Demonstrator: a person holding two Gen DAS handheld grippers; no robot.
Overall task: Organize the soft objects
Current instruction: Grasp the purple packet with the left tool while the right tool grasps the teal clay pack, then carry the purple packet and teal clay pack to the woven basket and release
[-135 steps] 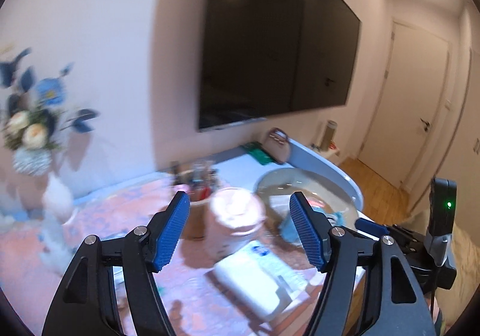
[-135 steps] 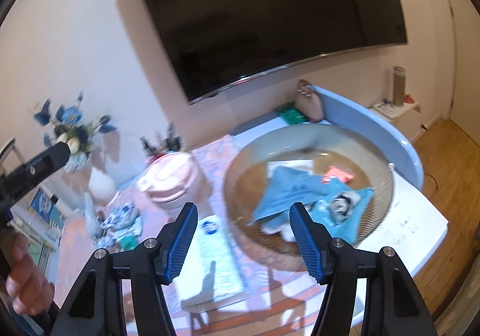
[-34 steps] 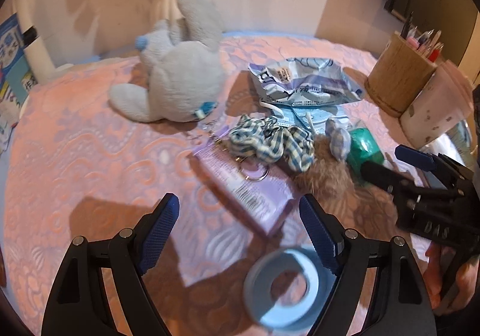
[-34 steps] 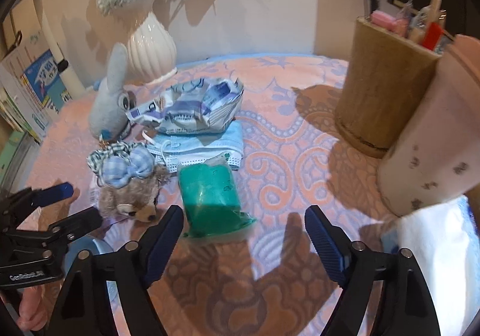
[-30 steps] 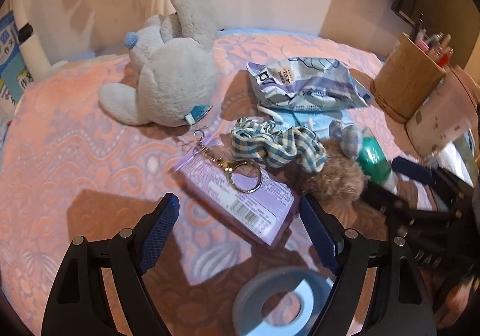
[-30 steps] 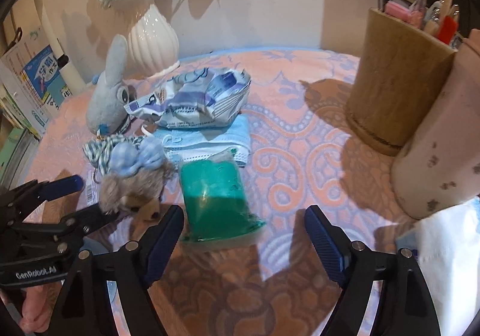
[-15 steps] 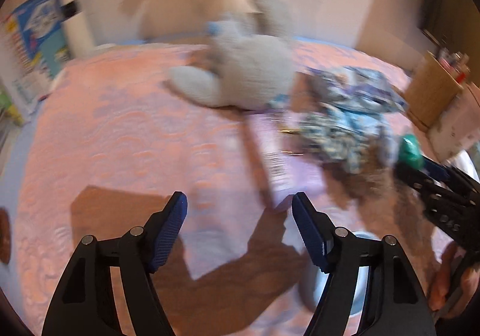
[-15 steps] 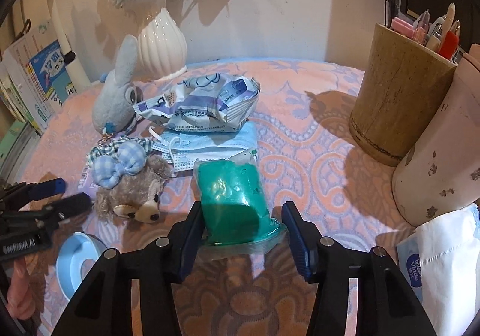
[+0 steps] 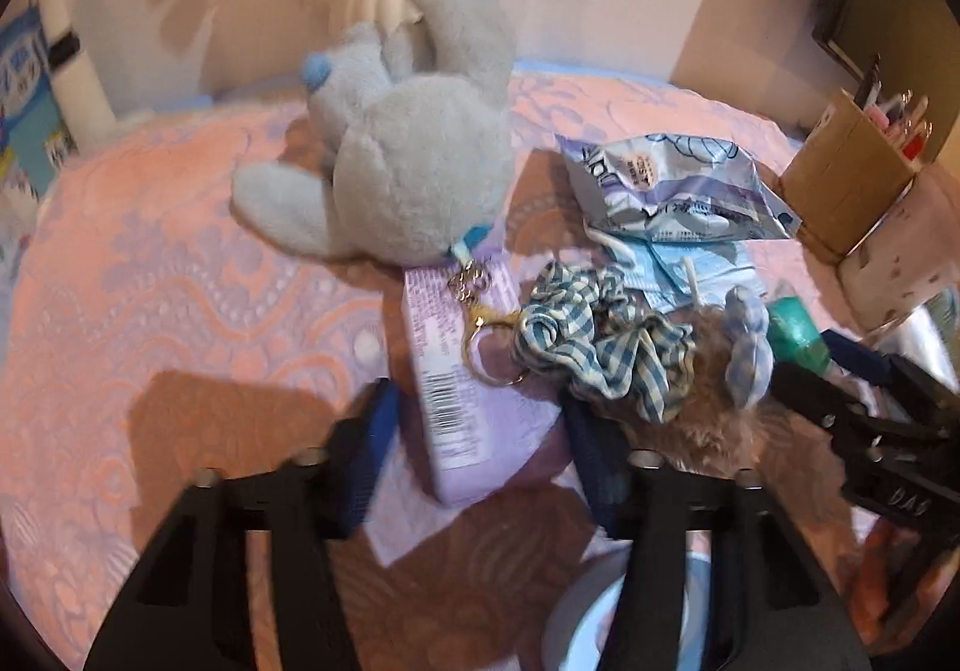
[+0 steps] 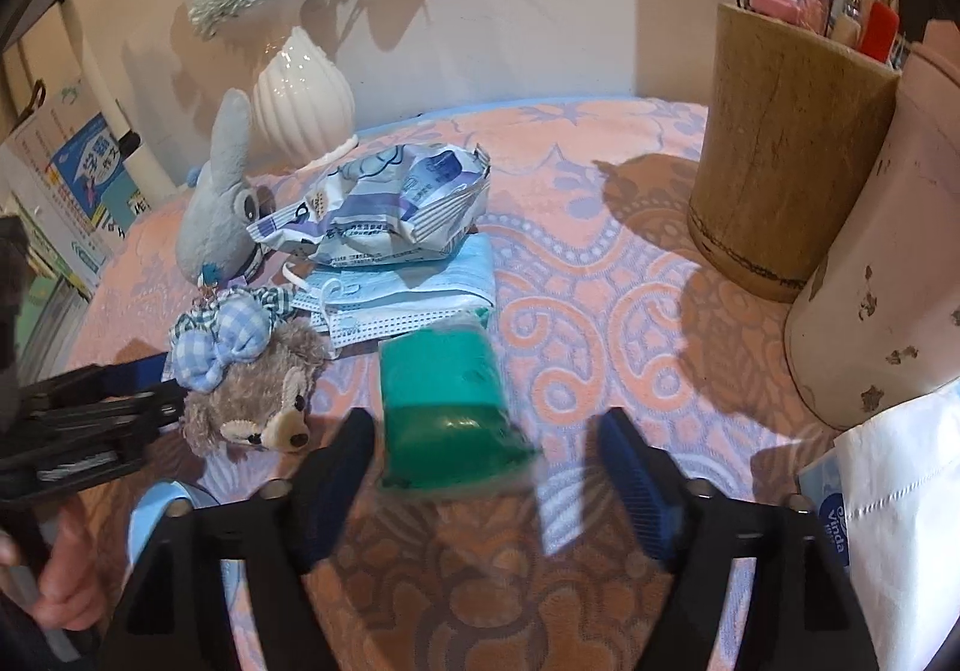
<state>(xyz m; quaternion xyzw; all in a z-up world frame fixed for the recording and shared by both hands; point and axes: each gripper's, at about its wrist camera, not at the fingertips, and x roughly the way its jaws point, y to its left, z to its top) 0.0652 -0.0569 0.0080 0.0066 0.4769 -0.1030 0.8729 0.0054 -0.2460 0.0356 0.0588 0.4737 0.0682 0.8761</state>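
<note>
A flat purple pack [image 9: 462, 389] with a keyring on it lies on the pink cloth between the fingers of my left gripper [image 9: 480, 425]. Its jaws are closing, with a thin gap still showing at the left pad. Behind the pack lie a grey plush rabbit [image 9: 414, 179] and a checked scrunchie [image 9: 600, 347]. My right gripper [image 10: 486, 422] straddles a green soft pack [image 10: 444, 401]. Its jaws are opening and the pads stand clear of it. A brown plush bear [image 10: 258, 395] with a blue bow lies to the left of the green pack.
Blue face masks [image 10: 408, 287] and a crumpled packet [image 10: 390, 209] lie behind the green pack. A wooden pen holder [image 10: 780, 143], a pink canister [image 10: 882, 263] and a tissue pack [image 10: 888, 521] stand at the right. White vase [image 10: 303, 95] at the back, blue tape roll [image 10: 162, 503] at the near left.
My left gripper has swung back over the purple pack and its jaws have narrowed around it. The right jaws, tight on the green pack half a second ago, have spread wide.
</note>
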